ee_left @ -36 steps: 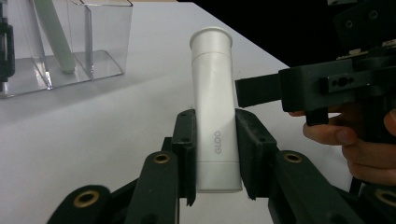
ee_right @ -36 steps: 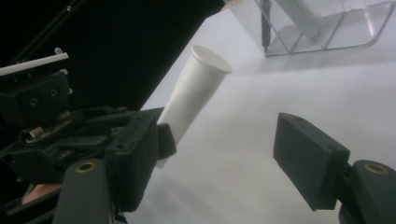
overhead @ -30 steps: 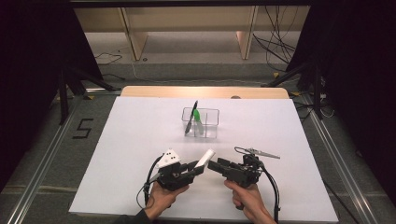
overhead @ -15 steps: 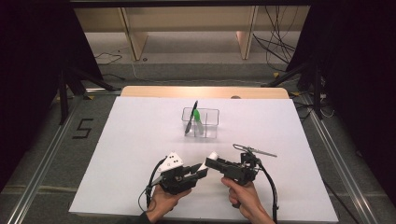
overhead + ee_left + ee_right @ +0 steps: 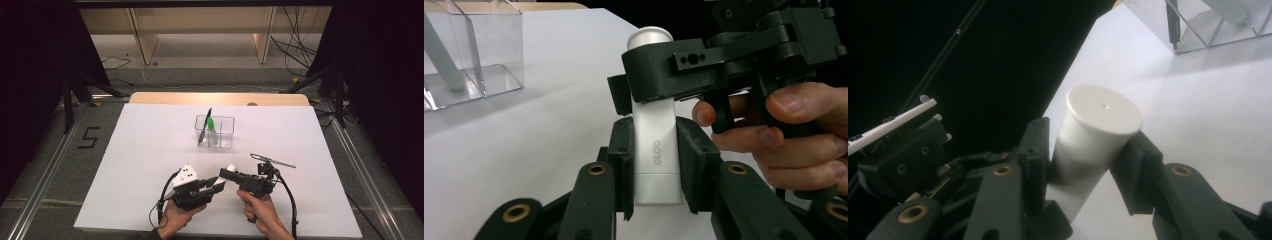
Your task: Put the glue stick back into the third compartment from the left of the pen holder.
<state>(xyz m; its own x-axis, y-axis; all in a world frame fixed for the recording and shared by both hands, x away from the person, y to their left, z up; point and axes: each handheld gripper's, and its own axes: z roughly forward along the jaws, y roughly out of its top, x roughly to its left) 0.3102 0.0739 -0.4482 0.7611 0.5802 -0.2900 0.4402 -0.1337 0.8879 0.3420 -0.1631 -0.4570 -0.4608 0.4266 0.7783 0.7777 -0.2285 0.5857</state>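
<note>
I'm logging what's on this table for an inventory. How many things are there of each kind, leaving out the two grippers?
White glue stick: 1
Clear two-compartment holder: 1
Black pen standing in the holder: 1
White pen with green part in the holder: 1
Total: 4

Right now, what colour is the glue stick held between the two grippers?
White glue stick, clearest in the left gripper view.

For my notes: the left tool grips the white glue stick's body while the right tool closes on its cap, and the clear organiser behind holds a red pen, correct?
Nearly: the pen in the clear organiser is green, as the high view shows. The left tool does grip the white glue stick, and the right tool has just been closing around its cap.
</note>
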